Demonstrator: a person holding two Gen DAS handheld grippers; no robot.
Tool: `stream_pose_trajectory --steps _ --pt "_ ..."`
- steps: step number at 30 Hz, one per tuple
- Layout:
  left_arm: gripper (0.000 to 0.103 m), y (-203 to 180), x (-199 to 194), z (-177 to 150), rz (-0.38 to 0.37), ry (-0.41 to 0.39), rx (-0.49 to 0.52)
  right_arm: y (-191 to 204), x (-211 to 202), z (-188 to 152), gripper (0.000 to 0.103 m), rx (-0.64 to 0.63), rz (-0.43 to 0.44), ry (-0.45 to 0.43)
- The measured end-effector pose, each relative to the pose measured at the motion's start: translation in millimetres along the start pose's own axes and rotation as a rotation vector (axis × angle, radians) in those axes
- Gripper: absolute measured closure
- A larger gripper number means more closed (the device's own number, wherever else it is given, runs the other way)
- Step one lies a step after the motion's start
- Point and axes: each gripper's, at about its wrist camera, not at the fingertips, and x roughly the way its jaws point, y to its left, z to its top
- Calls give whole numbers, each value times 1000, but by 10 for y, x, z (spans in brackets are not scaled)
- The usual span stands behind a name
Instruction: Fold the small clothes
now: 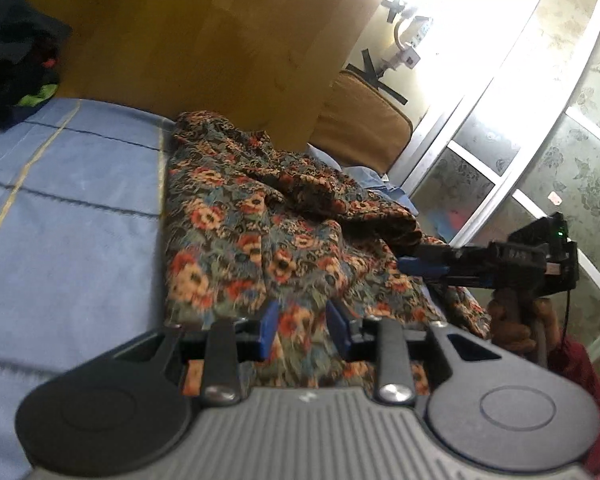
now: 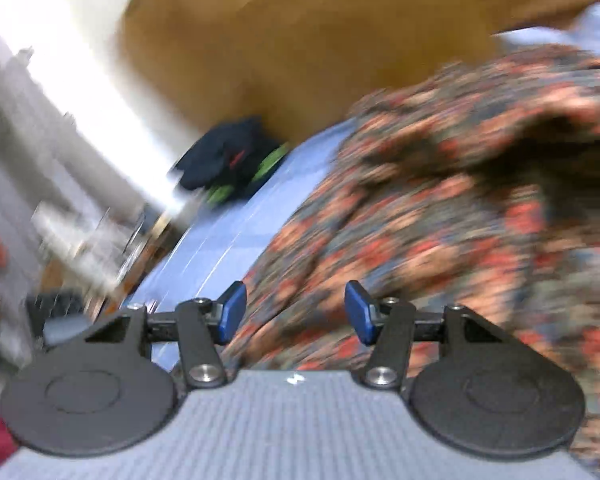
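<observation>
A dark floral garment point(image 1: 260, 216) lies crumpled on a blue bedspread point(image 1: 72, 200). In the left wrist view my left gripper point(image 1: 303, 330) hovers low over the garment's near edge. Its blue pads point(image 1: 269, 330) stand a little apart, with cloth showing between and beneath them but nothing pinched. My right gripper point(image 1: 416, 258) comes in from the right, with its tips at a raised fold of the garment point(image 1: 372, 216). The right wrist view is blurred by motion. There my right gripper point(image 2: 296, 312) is open wide above the floral garment point(image 2: 440, 220).
A pile of dark clothes with green and red trim point(image 1: 20, 60) point(image 2: 228, 160) sits at the bed's far end against a yellow-brown headboard point(image 1: 204, 40). A tan cushion point(image 1: 360, 128) leans there. Frosted glass doors point(image 1: 540, 140) stand beyond. A hand point(image 1: 512, 320) holds the right gripper.
</observation>
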Motion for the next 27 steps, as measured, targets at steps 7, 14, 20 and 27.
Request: stream_pose_trajectory --steps 7,14,20,27 --pt "78 126 508 -71 20 152 -28 -617 -617 117 33 249 -180 -304" --pt "75 100 377 154 42 124 -13 -1137 -484 239 31 508 -82 -332" --pt "74 96 393 569 99 47 9 -1332 -184 503 31 609 -122 -434" --pt "84 363 1049 1283 105 18 -26 -1382 -182 990 90 453 -364 -592"
